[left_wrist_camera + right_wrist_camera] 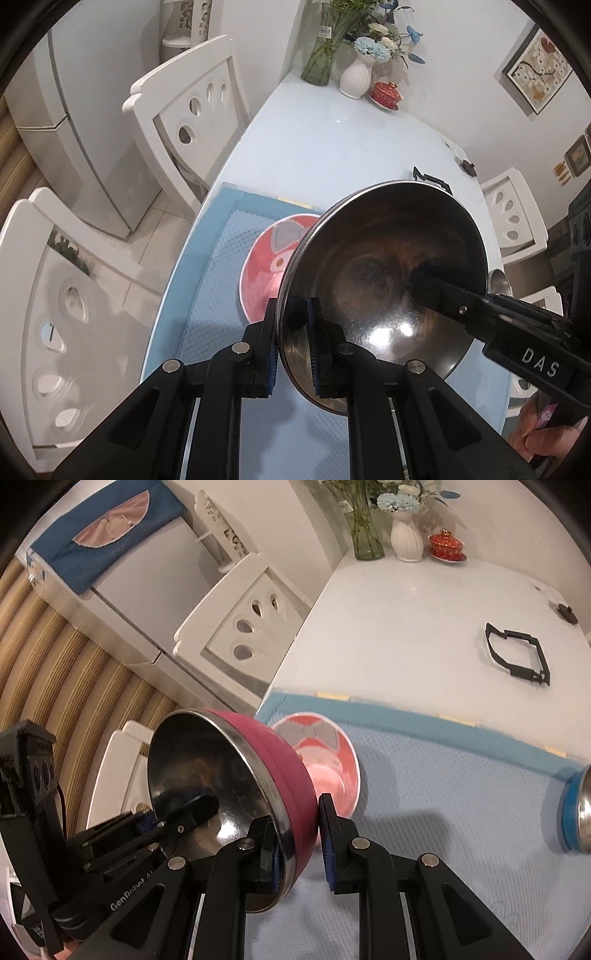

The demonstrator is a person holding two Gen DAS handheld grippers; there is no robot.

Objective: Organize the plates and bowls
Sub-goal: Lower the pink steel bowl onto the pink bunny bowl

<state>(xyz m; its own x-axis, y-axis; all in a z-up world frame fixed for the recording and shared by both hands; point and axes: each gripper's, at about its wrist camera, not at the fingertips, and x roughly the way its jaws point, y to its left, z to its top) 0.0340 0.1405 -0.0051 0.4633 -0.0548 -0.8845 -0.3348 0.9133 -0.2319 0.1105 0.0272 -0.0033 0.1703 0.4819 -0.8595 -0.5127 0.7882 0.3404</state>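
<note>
A steel bowl with a magenta outside (pixel 384 273) (pixel 236 775) is held tilted in the air above the blue mat, by both grippers. My left gripper (pixel 293 347) is shut on its near rim. My right gripper (pixel 299 845) is shut on the opposite rim, one finger inside and one outside; it shows in the left wrist view (pixel 480 306) reaching in from the right. A pink patterned bowl (pixel 266 266) (pixel 328 760) stands on the mat just behind the steel bowl.
The blue mat (pixel 221 295) (pixel 443 830) covers the near end of the white table (pixel 332 147). A blue-sided steel bowl (pixel 576 812) lies at the mat's right. A black frame (pixel 517 653), vases and a red cup (pixel 447 544) sit farther back. White chairs (pixel 184 110) stand on the left.
</note>
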